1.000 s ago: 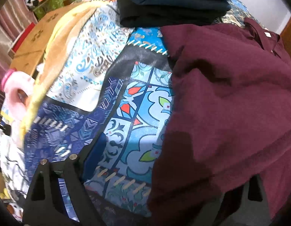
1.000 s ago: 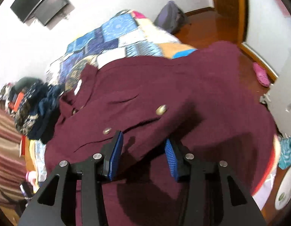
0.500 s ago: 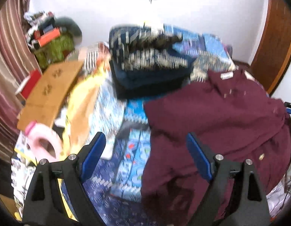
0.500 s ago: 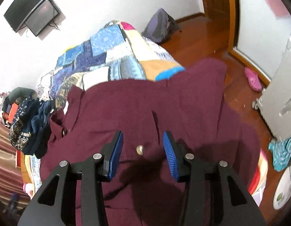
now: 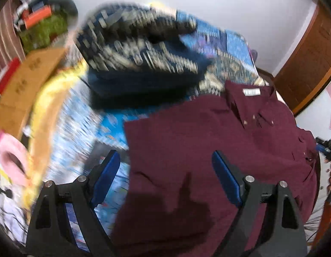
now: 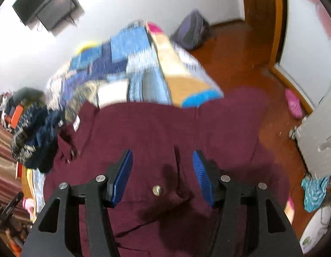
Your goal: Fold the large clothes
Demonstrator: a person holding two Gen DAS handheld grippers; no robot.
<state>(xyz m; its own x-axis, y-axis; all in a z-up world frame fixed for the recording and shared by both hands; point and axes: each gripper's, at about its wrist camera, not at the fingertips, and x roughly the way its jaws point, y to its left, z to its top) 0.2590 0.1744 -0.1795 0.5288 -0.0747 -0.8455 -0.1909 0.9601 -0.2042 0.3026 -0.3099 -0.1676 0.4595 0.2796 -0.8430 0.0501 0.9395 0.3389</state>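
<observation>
A large maroon button shirt (image 5: 208,141) lies spread on a patchwork bedspread (image 5: 79,132), collar and white label at the far end. My left gripper (image 5: 165,173) is open and empty above the shirt's left edge. The shirt also fills the right wrist view (image 6: 165,132). My right gripper (image 6: 162,171) is open and empty, hovering over the shirt front near a metal button (image 6: 157,190). The other gripper's tip shows at the right edge of the left wrist view (image 5: 325,147).
A stack of folded dark clothes (image 5: 139,64) sits on the bed beyond the shirt. A cardboard box (image 5: 26,79) and a pink ring (image 5: 11,162) lie at left. The wooden floor (image 6: 240,60), a backpack (image 6: 191,32) and a white cabinet (image 6: 319,137) are to the right.
Both grippers have lifted away from the shirt and opened wider. The left one, down at the shirt's edge a second ago, has risen and tilted up toward the room.
</observation>
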